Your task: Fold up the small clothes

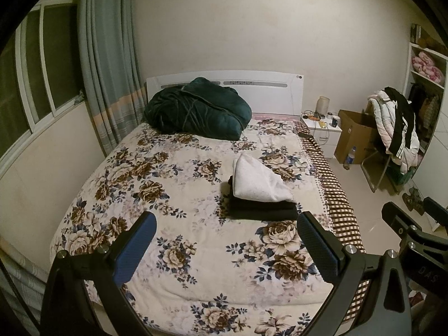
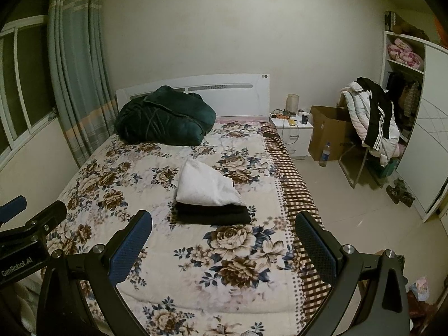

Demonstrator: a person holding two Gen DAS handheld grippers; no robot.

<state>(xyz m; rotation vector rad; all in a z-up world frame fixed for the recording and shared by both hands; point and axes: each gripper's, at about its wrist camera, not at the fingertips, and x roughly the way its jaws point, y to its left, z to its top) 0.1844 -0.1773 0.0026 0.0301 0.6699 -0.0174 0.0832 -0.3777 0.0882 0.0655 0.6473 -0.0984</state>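
Observation:
A folded white garment (image 1: pixel 257 180) (image 2: pixel 205 184) lies on top of a stack of folded black clothes (image 1: pixel 261 208) (image 2: pixel 214 214) on the floral bedspread (image 1: pixel 168 184) (image 2: pixel 140 173), right of the bed's middle. My left gripper (image 1: pixel 226 225) hangs open above the near part of the bed, short of the stack, with nothing between its blue pads. My right gripper (image 2: pixel 224 225) is open too, held at the same height just right of the left one, and holds nothing. Each gripper's body shows at the edge of the other's view.
A dark green quilt (image 1: pixel 196 109) (image 2: pixel 165 117) is bundled at the headboard. A white nightstand (image 1: pixel 322 131) (image 2: pixel 294 131), a cardboard box (image 1: pixel 352 137) (image 2: pixel 327 131) and a chair heaped with clothes (image 1: pixel 394 123) (image 2: pixel 372 120) stand right of the bed. Window and curtain on the left.

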